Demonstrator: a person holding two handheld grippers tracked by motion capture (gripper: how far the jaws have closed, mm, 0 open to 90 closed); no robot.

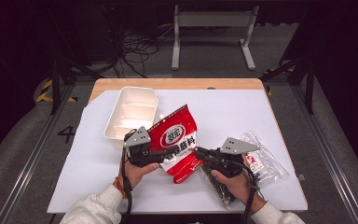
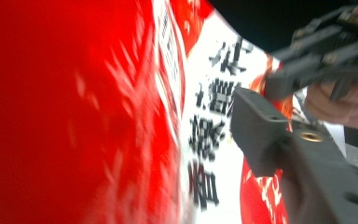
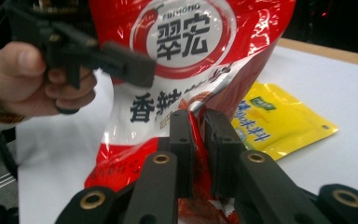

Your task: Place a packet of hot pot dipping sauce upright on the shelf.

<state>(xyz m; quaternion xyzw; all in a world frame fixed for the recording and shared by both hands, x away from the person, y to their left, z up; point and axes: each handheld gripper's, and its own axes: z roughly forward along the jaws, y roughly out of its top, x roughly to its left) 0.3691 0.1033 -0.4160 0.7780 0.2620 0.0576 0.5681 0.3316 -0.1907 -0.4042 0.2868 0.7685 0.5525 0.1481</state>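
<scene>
Both grippers are on the red seasoning packet (image 1: 178, 140), held up off the worktop (image 1: 223, 112) at mid-table, its long axis tilting from about 7 o'clock up to 1 o'clock in the high view. The right gripper (image 3: 199, 122) has its jaws nearly closed, pinching the packet's lower edge between them; the left gripper (image 1: 164, 152) comes in from 9 o'clock and clamps the packet's left side, the foil pressed flat against its jaw in the left gripper view. The white compartment tray (image 1: 131, 112) sits at 11 o'clock, nearer the left hand (image 1: 137, 171). A yellow sachet (image 3: 279, 119) lies behind the packet, a clear bag (image 1: 265, 161) at 3 o'clock — neither blocks the way to the tray, I'd judge.
</scene>
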